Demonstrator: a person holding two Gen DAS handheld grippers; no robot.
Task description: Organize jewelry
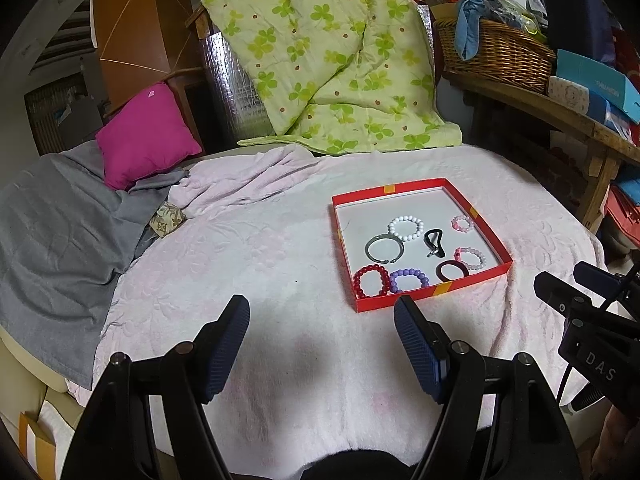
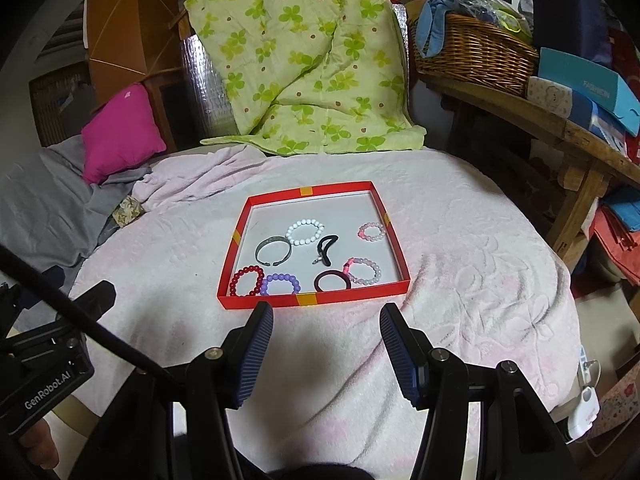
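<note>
A shallow red box (image 1: 432, 289) (image 2: 248, 216) lies on the pink blanket. In it are a white bead bracelet (image 1: 405, 227) (image 2: 305, 232), a grey metal bangle (image 1: 384, 248) (image 2: 273, 250), a black clip (image 1: 433, 242) (image 2: 327, 247), red beads (image 1: 371, 281) (image 2: 245, 280), purple beads (image 1: 409, 280) (image 2: 279, 283), a dark ring band (image 1: 452, 270) (image 2: 332, 281) and two pink bead bracelets (image 1: 471, 257) (image 2: 364, 270). My left gripper (image 1: 322, 316) is open and empty, left of the box's near edge. My right gripper (image 2: 326, 322) is open and empty, just before the box's near wall.
The pink blanket (image 1: 248, 264) covers the surface. A grey cloth (image 1: 56, 232) and a magenta cushion (image 1: 144, 136) lie at the left. A green quilt (image 1: 332, 56) hangs behind. A wooden bench with a wicker basket (image 2: 476, 56) and boxes stands at the right.
</note>
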